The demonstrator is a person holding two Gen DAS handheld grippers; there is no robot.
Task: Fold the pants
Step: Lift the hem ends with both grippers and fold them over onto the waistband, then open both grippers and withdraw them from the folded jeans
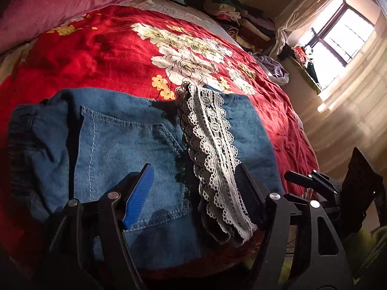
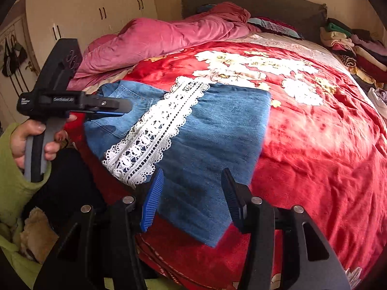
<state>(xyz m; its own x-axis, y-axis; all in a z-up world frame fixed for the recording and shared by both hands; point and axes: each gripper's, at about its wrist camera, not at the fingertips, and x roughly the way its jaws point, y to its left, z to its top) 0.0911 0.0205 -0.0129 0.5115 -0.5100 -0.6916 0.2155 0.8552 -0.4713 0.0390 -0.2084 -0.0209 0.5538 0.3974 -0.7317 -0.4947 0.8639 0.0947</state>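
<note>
Denim pants (image 2: 193, 130) folded on bed (image 2: 314, 145), lace trim (image 2: 154, 130) soft, snag-prone. Your left claw (image 1: 193, 193), right claw (image 2: 191, 198): both wide open, empty. Grip thick denim edge, not lace.

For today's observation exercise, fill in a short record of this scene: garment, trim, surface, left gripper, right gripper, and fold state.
garment: blue denim pants, lying flat
trim: white lace strip across the denim
surface: red floral bedspread
left gripper: left gripper open, over the back pocket and lace
right gripper: right gripper open, over the near denim edge, gripping nothing
fold state: already folded into a compact rectangle
background: pink duvet at the bed's head
</note>
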